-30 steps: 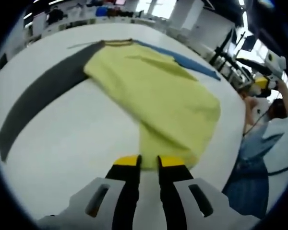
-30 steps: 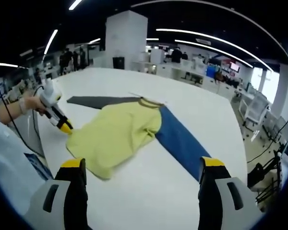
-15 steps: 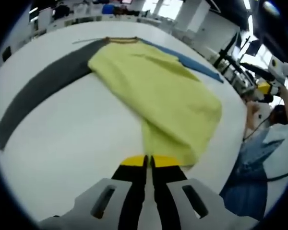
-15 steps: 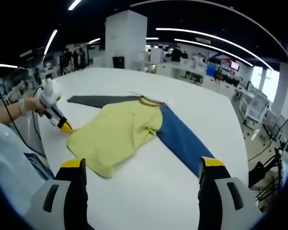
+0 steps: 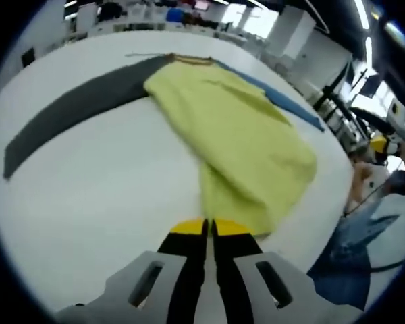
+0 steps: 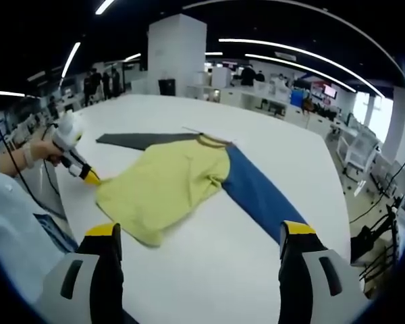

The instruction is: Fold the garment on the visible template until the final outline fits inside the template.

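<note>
A shirt with a yellow body (image 5: 236, 135), a dark grey sleeve (image 5: 81, 108) and a blue sleeve (image 5: 290, 104) lies on the white table (image 5: 101, 196). My left gripper (image 5: 206, 227) is shut at the yellow body's near hem corner, which appears pinched between the jaws. From the right gripper view the shirt (image 6: 165, 185) lies spread with the blue sleeve (image 6: 256, 196) towards me and the grey sleeve (image 6: 135, 140) at the far left. The left gripper (image 6: 90, 177) touches the hem's left corner. My right gripper (image 6: 201, 233) hangs wide open above the table, short of the shirt.
A person's blue clothing (image 5: 361, 223) stands at the table's edge, and a hand (image 6: 44, 150) holds the left gripper. Desks, chairs (image 6: 354, 158) and a white pillar (image 6: 177, 54) stand beyond the table. Bare table surface (image 6: 209, 270) lies in front of the shirt.
The left jaws, apart one second ago, have shut at the hem corner. The left gripper view has shifted slightly. The right gripper stays open and still.
</note>
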`<act>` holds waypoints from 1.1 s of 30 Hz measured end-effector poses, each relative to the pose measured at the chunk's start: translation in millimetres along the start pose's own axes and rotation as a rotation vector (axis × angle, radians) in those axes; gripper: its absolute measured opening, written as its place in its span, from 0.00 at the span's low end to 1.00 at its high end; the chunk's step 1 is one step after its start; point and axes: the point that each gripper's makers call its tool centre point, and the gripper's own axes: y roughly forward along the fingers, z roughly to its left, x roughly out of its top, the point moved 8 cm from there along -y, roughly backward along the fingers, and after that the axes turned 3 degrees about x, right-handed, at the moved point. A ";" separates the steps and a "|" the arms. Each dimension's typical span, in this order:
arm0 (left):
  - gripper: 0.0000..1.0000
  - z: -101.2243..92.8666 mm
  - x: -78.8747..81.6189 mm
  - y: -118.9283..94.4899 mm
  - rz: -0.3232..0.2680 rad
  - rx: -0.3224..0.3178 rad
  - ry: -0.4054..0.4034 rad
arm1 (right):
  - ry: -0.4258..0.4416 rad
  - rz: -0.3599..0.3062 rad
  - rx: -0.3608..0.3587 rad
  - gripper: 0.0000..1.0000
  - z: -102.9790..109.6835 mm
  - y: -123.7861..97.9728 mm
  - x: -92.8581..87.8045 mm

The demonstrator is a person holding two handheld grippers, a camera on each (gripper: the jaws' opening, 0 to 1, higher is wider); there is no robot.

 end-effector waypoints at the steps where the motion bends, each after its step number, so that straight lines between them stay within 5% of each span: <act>1: 0.00 -0.8 0.8 -2.7 -0.007 0.001 -0.001 | 0.000 0.001 0.001 0.96 0.4 0.0 -0.2; 22: 0.00 -6.3 38.2 -68.0 -0.269 0.037 -0.030 | -0.003 0.015 0.073 0.91 19.7 14.4 -10.7; 33: 0.00 0.6 59.0 -82.4 -0.371 0.037 -0.017 | 0.024 0.027 0.156 0.65 38.4 31.2 -22.0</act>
